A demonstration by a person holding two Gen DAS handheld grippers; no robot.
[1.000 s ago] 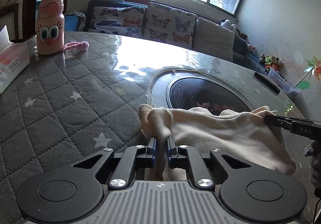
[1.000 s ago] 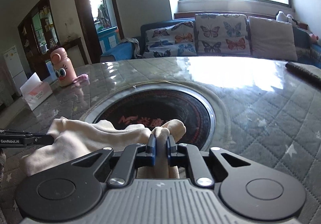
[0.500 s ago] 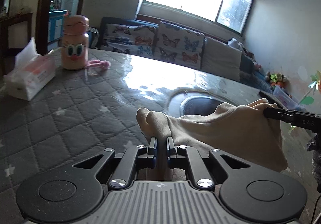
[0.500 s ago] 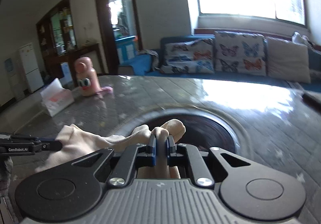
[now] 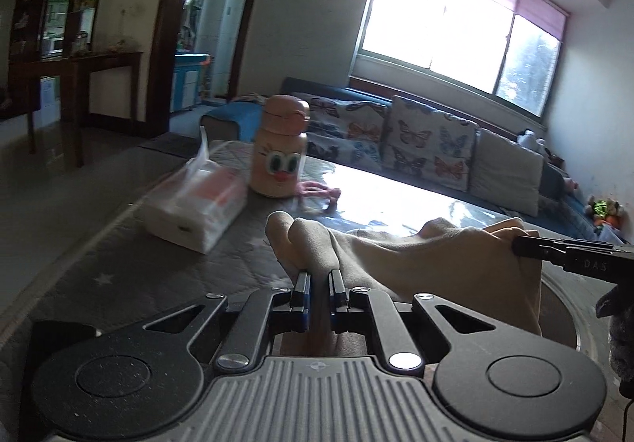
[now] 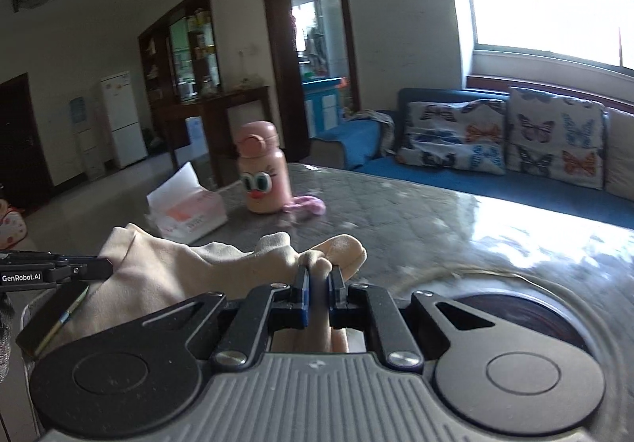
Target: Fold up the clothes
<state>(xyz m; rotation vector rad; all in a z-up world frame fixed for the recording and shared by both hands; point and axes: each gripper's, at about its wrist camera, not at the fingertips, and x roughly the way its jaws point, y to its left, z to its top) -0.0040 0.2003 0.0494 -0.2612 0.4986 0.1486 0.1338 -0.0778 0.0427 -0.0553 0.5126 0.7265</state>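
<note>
Daylight floods through the blown-out window point(image 5: 463, 41), throwing white glare across the glossy desk point(image 6: 527, 228). The interior stays dim. Motion blur smears the tissue pack point(image 5: 198, 204); fisheye bends the edges.

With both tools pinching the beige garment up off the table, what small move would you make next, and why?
Probably carry both corners forward together and lower them to lay a fold. The left tool and right tool each pinch a bunched corner of the beige garment, which hangs slack between them above the quilted table. The tissue pack sits close ahead, so I would keep it short.
</note>
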